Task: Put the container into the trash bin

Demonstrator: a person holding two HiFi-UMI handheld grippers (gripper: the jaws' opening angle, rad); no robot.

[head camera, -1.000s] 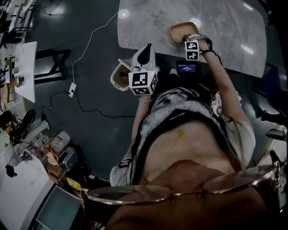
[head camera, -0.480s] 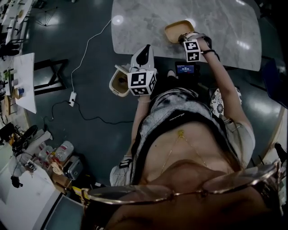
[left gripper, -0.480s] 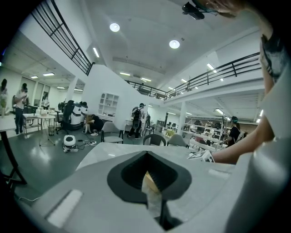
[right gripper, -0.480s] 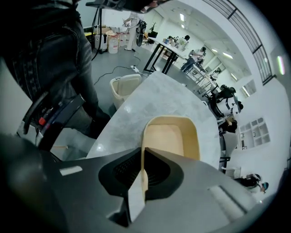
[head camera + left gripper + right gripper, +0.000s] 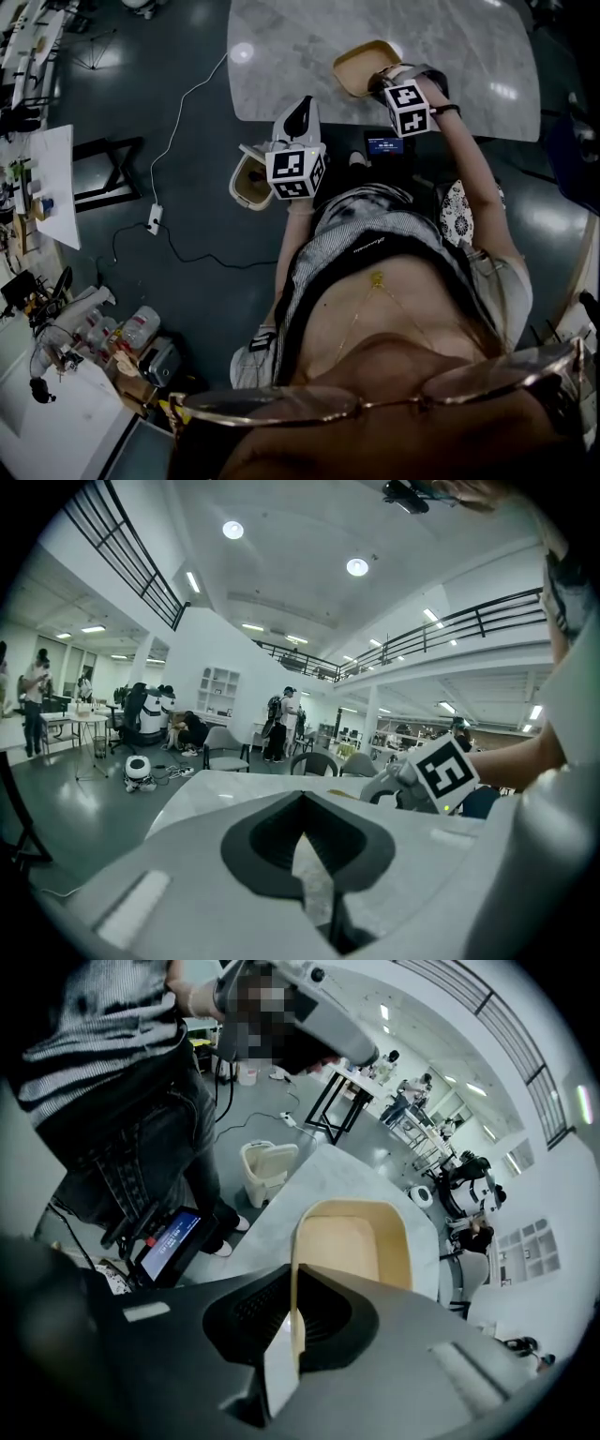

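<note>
The container [image 5: 352, 1241] is a smooth tan tray, a rounded rectangle with a raised rim and a bare inside. It sits over the pale, veined marble table [image 5: 469, 56], close to the table's near edge; whether it rests there or is lifted I cannot tell. The right gripper [image 5: 292, 1302] has its dark ribbed jaws clamped on the tray's near rim wall. The left gripper [image 5: 305, 836], white and hard-shelled, has its jaws together on nothing. In the head view it overlaps the right side of the trash bin [image 5: 248, 176], a small cream bin with an open mouth that stands on the dark glossy floor [image 5: 197, 281] just off the table's edge. A thin white cable [image 5: 183, 103] trails over the open floor to the bin's left.
</note>
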